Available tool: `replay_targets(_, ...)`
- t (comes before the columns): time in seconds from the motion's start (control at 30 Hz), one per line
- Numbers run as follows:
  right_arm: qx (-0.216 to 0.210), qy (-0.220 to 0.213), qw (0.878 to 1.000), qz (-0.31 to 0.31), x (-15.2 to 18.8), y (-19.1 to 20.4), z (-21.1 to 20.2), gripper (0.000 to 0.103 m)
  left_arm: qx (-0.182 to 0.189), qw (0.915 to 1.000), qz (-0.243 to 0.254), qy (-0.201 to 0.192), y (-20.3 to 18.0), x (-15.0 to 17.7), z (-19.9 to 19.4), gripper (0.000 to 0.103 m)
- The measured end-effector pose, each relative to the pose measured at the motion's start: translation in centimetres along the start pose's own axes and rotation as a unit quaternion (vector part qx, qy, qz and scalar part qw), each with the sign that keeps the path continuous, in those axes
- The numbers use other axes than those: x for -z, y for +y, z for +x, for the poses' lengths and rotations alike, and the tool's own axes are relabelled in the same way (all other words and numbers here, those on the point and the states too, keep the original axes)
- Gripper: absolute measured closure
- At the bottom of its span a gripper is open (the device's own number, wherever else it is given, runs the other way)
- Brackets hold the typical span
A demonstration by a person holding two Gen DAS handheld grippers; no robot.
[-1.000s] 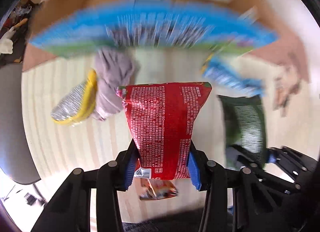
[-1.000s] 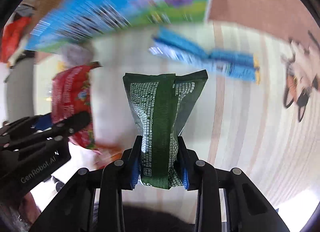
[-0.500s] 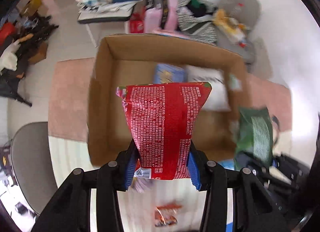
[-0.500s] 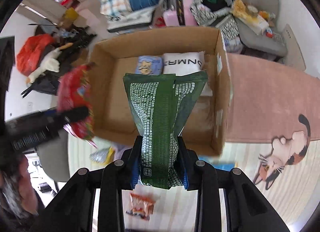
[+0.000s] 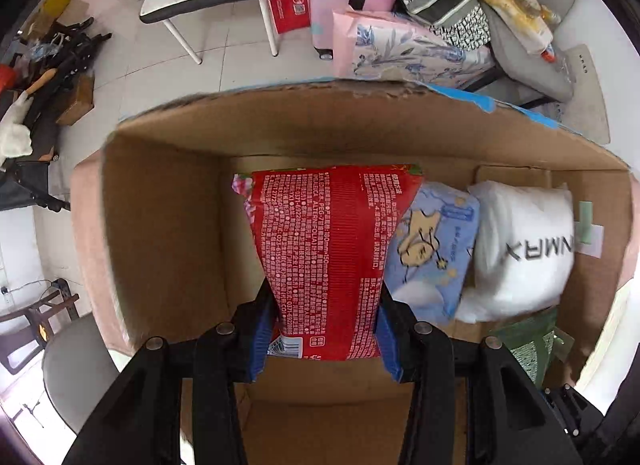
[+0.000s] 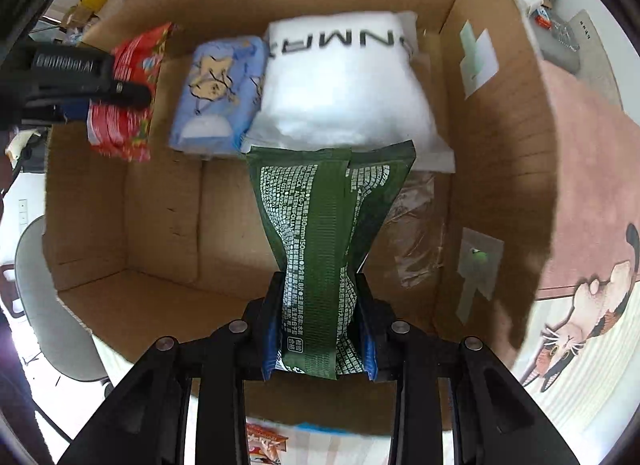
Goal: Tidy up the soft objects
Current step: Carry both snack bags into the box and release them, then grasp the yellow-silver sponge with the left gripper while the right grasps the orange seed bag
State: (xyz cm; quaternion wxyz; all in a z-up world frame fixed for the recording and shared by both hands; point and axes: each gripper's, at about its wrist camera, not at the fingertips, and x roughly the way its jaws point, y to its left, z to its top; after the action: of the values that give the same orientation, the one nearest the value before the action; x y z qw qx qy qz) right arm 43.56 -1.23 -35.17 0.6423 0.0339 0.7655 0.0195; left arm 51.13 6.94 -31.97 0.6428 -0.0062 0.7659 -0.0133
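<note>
So both grippers are loaded up over the cardboard box (image 5: 168, 225). Centre of the left wrist view, the left gripper (image 5: 322, 329) is clamped on the lower end of a red packet (image 5: 328, 249), blue pads squeezing it from both sides, and the packet sits over the box's inner floor, just left of a light blue pack with a cartoon animal (image 5: 432, 253). Right of that pack is a white puffy bag with black lettering (image 5: 524, 249), the two look like they're touching. In the right wrist view the right gripper (image 6: 318, 329) is pinched tight around a dark green packet (image 6: 324, 225), centre frame, waist crumpled between the pads, its top edge overlapping the white bag from this angle. Lower right of that frame there's a pink rug with a cat picture (image 6: 584, 225) beside the box, and a small orange snack packet (image 6: 264, 443) at the bottom edge.
</note>
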Motion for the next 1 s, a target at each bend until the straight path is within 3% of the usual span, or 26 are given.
replay_targets(0.13, -0.007, 0.039, 0.999, 0.014, -0.7, -0.3, 1.7, 0.061, 0.005, 0.9998, -0.012, 0.016, 0.4, -0.7, 0.5, 0.058)
replay_targets(0.17, -0.007, 0.038, 0.999, 0.015, -0.8, -0.3, 1.5, 0.039, 0.007, 0.9999, -0.01, 0.012, 0.3, -0.6, 0.1, 0.056)
replay_targets(0.2, -0.01, 0.032, 0.999, 0.017, -1.2, -0.4, 1.2, 0.026, 0.01, 0.9999, -0.009, 0.008, 0.4, -0.5, -0.3, 0.044)
replay_targets(0.23, -0.027, 0.023, 0.999, 0.021, -1.2, -0.3, 0.5, 0.025, 0.012, 0.9999, -0.011, 0.001, 0.5, -0.3, -0.9, 0.032)
replay_targets(0.37, -0.023, -0.003, 0.999, 0.026, -1.1, 0.0, -2.0, 0.013, 0.022, 0.9994, -0.014, -0.023, 0.5, 0.9, -2.8, 0.017)
replay_targets(0.43, -0.012, -0.019, 0.999, 0.027, -0.8, 0.1, -3.3, 0.006, 0.023, 0.9989, -0.011, -0.039, 0.4, 2.2, -3.9, 0.004)
replay_targets(0.5, -0.002, -0.036, 0.999, 0.022, -0.8, 0.6, -5.0, 0.0, 0.018, 0.998, -0.007, -0.06, 0.1, 3.4, -4.8, 0.002)
replay_targets(0.73, 0.03, -0.115, 0.993, 0.019, 1.0, 0.8, -8.7, 0.0, 0.0, 0.9937, 0.003, -0.112, 0.0, 8.8, -6.9, 0.002)
replay_targets(0.87, 0.028, -0.129, 0.991, 0.01, 2.2, 0.7, -9.6, 0.0, -0.018, 0.9898, 0.005, -0.142, -0.1, 12.0, -8.1, 0.002)
replay_targets(1.0, 0.022, -0.142, 0.99, -0.013, 5.2, 1.9, -11.1, 0.0, -0.004, 0.9847, -0.007, -0.174, 0.4, 16.0, -9.6, 0.002)
